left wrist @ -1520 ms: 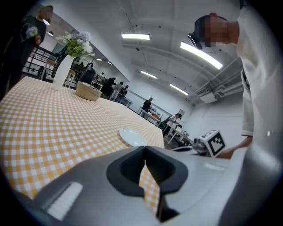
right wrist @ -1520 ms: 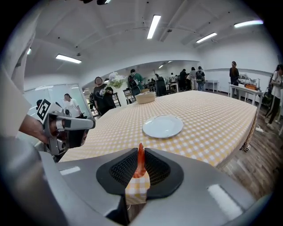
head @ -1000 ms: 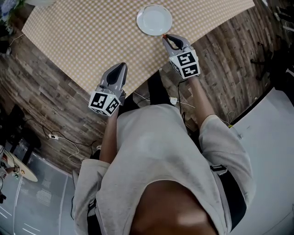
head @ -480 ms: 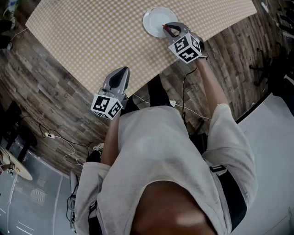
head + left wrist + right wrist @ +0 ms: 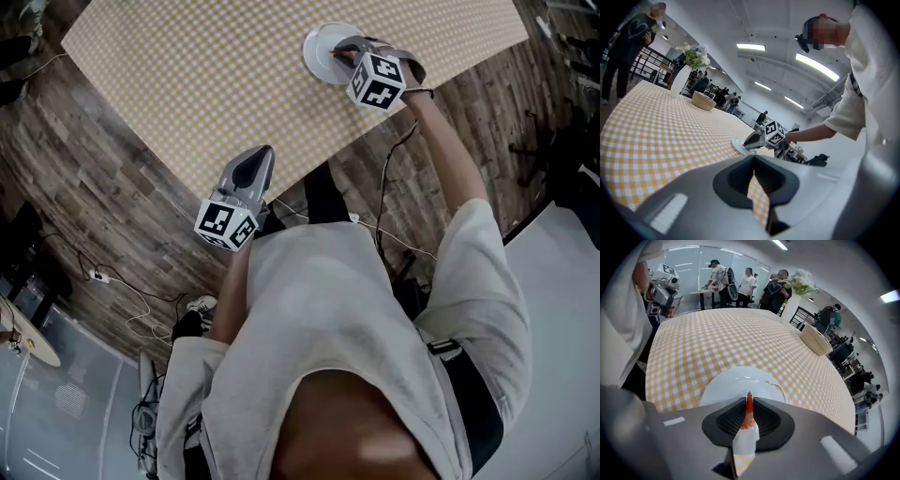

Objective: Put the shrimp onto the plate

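Observation:
A white plate [image 5: 323, 52] sits on the yellow checked tablecloth [image 5: 216, 75] near the table's right front edge. My right gripper [image 5: 341, 52] hangs over the plate's right part and points steeply down, shut on an orange shrimp [image 5: 749, 412] that stands upright between its pads. Just beyond those jaws the plate [image 5: 738, 383] lies below. My left gripper [image 5: 262, 154] is at the table's front edge, far from the plate, jaws together with nothing between them. From the left gripper [image 5: 753, 165], the right gripper [image 5: 749, 140] shows over the plate [image 5: 736, 146].
A white vase with flowers [image 5: 680, 75] and a woven basket [image 5: 703, 100] stand at the table's far side, as do the basket [image 5: 814, 339] and vase [image 5: 790, 309]. People stand beyond the table. Cables [image 5: 122, 281] lie on the wood floor.
My right gripper has moved from the plate's near rim to over the plate, sinking a little and rolling, with the shrimp still in it. The left gripper has hardly moved.

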`<state>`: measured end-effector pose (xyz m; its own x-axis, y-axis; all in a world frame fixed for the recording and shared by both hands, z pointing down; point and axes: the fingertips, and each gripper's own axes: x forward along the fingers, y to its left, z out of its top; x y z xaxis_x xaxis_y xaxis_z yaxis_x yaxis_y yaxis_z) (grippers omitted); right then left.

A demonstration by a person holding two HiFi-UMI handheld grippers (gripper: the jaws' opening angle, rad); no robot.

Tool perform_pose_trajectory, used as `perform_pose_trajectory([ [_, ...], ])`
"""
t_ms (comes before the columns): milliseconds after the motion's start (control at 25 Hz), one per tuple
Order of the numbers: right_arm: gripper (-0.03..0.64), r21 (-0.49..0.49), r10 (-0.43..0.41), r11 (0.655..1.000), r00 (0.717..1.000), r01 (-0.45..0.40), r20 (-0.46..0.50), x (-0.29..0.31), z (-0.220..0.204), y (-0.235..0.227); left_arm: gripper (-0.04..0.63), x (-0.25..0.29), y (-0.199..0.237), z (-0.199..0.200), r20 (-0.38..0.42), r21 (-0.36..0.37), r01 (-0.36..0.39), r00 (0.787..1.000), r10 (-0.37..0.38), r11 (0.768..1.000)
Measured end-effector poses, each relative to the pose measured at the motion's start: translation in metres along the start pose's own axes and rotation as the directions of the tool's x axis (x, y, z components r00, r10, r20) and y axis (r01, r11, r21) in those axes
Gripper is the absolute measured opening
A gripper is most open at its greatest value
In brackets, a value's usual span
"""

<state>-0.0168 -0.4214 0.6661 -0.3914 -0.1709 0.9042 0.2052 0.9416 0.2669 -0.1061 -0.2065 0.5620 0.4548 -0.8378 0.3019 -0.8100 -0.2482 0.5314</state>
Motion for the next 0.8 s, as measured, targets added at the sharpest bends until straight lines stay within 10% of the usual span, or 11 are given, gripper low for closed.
perform_pose_trajectory([
  [800,0.089,0.003,0.111,0.994,0.993,-0.111,0.03,0.009,0.004,0.002,0.009,-0.005,0.005,0.004,0.023,0.004,-0.018,1.0,0.018,1.0],
])
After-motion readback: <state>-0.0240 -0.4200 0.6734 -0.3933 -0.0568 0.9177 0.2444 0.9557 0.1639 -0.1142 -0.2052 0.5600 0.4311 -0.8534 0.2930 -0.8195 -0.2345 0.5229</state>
